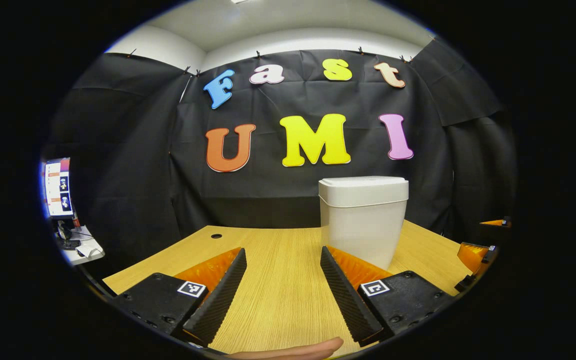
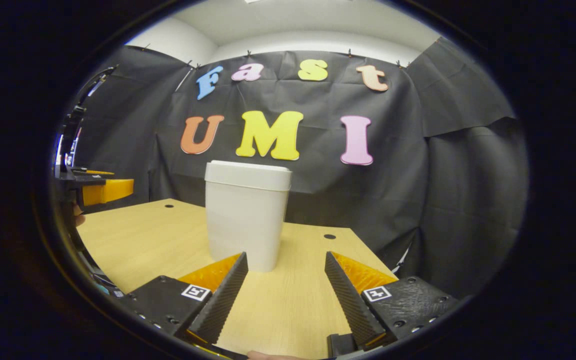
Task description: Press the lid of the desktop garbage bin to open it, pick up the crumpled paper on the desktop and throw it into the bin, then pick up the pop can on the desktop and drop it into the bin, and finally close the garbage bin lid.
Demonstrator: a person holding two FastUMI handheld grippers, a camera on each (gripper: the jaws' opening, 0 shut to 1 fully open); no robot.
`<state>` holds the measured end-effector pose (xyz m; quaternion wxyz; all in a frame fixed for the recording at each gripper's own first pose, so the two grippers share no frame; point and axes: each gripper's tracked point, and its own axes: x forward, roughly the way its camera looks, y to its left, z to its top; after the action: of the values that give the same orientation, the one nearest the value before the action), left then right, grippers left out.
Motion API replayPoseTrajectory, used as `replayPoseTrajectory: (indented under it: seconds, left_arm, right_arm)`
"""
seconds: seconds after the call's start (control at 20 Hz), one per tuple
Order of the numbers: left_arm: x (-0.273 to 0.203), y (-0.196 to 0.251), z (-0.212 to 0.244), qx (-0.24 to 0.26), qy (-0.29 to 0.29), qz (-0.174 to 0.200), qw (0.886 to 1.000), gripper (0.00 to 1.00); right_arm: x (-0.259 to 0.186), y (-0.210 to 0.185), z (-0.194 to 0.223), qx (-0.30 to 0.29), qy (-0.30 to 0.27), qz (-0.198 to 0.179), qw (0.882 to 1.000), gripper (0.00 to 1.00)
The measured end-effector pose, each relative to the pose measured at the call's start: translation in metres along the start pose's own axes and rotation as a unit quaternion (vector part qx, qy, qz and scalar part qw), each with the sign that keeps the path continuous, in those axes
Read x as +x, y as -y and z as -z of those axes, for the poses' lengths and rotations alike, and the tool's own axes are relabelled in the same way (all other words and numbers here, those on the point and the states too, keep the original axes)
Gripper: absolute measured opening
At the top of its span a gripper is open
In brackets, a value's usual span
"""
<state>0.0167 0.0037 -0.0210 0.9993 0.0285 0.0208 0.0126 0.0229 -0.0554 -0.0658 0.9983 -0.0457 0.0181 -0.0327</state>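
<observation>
A white garbage bin (image 1: 363, 220) stands on the wooden desk (image 1: 278, 280) with its lid (image 1: 363, 187) down. In the left gripper view it is ahead and to the right of my left gripper (image 1: 283, 252), which is open with nothing between its fingers. In the right gripper view the bin (image 2: 246, 215) stands just ahead and left of my right gripper (image 2: 285, 256), also open and holding nothing. The right gripper (image 1: 478, 252) shows at the far right edge of the left gripper view, and the left gripper (image 2: 100, 190) at the far left of the right gripper view.
Black cloth walls close off the back and both sides of the desk. Round cable holes (image 1: 216, 235) (image 2: 329, 236) sit near the desk's back edge. A side table with a monitor (image 1: 58, 187) stands at the far left. A fingertip (image 1: 313, 348) shows at the bottom.
</observation>
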Motion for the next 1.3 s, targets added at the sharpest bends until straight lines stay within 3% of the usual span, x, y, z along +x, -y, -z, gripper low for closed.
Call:
replayPoseTrajectory:
  seconds: [0.5,1.3]
  left_arm:
    - [0.0,0.003,0.001,0.005,0.001,0.003,1.0,0.96]
    - [0.001,0.004,0.0,0.007,0.003,0.002,1.0,0.96]
  right_arm:
    - [0.001,-0.001,0.006,-0.005,-0.005,0.0,1.0,0.98]
    - [0.004,0.001,0.012,-0.005,-0.013,0.004,1.0,0.95]
